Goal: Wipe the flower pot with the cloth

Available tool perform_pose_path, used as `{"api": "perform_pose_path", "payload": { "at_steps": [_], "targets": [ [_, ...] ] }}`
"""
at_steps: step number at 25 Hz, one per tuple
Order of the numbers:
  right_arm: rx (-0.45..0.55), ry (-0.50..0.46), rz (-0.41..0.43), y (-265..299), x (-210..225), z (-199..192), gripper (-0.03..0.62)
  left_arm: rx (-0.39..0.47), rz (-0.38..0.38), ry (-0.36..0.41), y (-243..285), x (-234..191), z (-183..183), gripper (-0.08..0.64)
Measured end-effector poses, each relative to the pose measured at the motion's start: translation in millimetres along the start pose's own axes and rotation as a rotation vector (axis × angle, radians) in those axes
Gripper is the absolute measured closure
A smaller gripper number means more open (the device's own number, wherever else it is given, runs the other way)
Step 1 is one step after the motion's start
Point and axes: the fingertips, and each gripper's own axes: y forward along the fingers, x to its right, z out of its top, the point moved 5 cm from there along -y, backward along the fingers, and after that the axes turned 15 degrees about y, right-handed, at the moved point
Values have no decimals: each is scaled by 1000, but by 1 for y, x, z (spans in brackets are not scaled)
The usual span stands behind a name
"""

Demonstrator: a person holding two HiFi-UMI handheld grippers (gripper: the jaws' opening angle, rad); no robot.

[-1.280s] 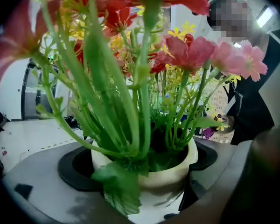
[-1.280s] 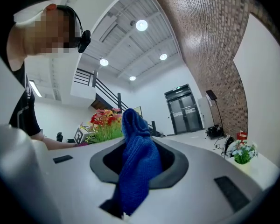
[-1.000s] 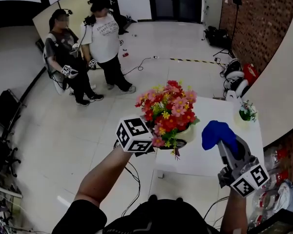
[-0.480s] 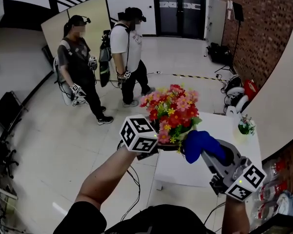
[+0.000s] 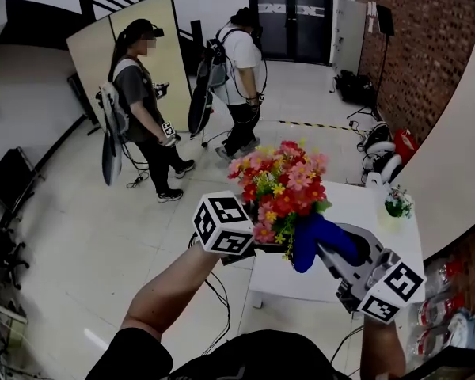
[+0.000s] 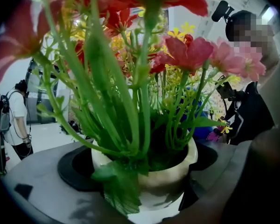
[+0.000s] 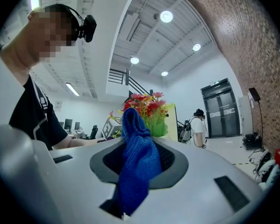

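Note:
A cream flower pot [image 6: 164,171] full of red, pink and yellow artificial flowers [image 5: 279,185] sits between the jaws of my left gripper [image 5: 263,246], which is shut on it. In the head view the blooms hide the pot. It is at the near left edge of the white table [image 5: 356,212]; I cannot tell if it rests there. My right gripper [image 5: 320,244] is shut on a blue knitted cloth [image 7: 137,158]. The cloth [image 5: 310,240] presses against the right side of the bouquet, low down. In the right gripper view the flowers [image 7: 147,107] stand just beyond the cloth.
A small potted plant [image 5: 395,202] stands at the table's far right. Two people [image 5: 146,105] with backpacks walk on the floor beyond. A brick wall [image 5: 416,46] and a slanted white board [image 5: 459,133] close the right side. Cables lie on the floor under the table.
My right gripper has swung left with the blue cloth, from over the table to against the flowers. The left gripper and pot have barely shifted. The two people have walked farther away.

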Motion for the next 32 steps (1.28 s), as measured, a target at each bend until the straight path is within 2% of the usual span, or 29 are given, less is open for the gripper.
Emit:
{"api": "perform_pose_path", "payload": {
  "at_steps": [23, 28, 32],
  "targets": [
    [80, 30, -177, -30, 32, 3, 512, 117, -97, 60, -17, 42, 12, 14],
    [151, 33, -142, -60, 29, 13, 512, 144, -132, 82, -14, 38, 9, 14],
    [166, 60, -39, -68, 15, 19, 512, 141, -168, 112, -17, 37, 11, 14]
  ]
}}
